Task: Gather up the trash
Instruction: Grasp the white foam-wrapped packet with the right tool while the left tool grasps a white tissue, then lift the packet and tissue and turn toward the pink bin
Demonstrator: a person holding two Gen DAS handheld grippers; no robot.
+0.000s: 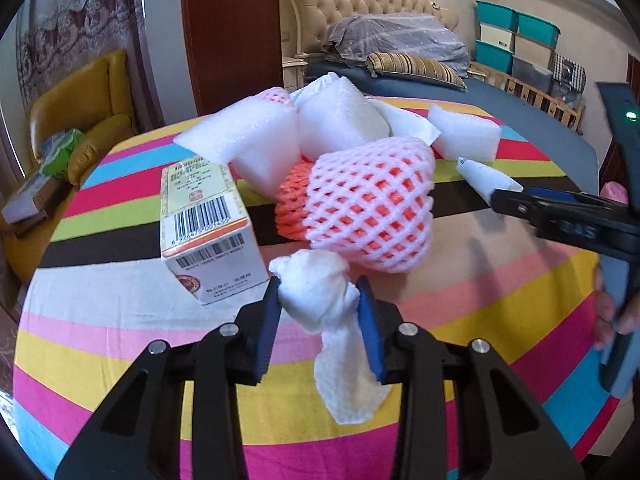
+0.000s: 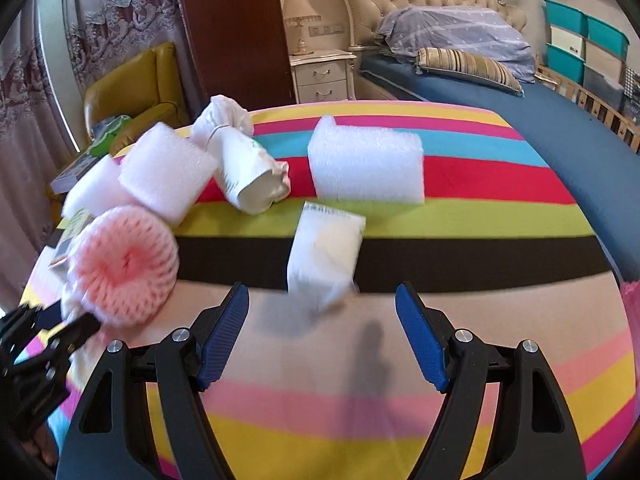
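My left gripper is shut on a crumpled white tissue, whose tail hangs down between the blue pads. Beyond it on the striped tablecloth lie a barcoded carton, a pink foam fruit net and white foam blocks. My right gripper stands open, nothing between its pads. A blurred white packet lies just past its fingertips. Farther back are a large foam block and a crushed paper cup. In the left wrist view one of the right gripper's fingers reaches the packet.
A yellow armchair with clutter stands left of the table. Behind it are a blue bed, a nightstand and stacked teal storage boxes. A person's hand holds the right gripper at the table's right edge.
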